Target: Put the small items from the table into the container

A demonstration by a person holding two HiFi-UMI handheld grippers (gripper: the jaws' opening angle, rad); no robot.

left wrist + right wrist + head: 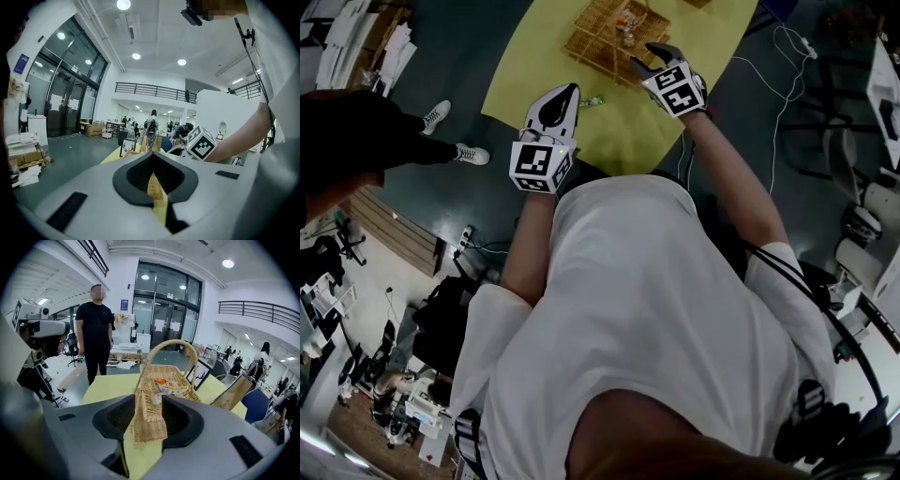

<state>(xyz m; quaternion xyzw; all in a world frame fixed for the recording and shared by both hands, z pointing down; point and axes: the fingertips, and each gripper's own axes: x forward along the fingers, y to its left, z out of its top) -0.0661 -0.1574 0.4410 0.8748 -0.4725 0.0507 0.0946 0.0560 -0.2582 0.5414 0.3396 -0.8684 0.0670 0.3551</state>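
The person's white shirt [656, 309] is filling the lower frame. Above it, the right claw [645, 58] is hovering released and empty by the woven wicker handled basket [602, 37] at top centre, which is holding wrapped snacks [172, 387]. The left claw [567, 91] is hovering clenched, empty, beside a small green item [595, 100] on the yellow tabletop [712, 47]; opening wide before reaching seems wise.
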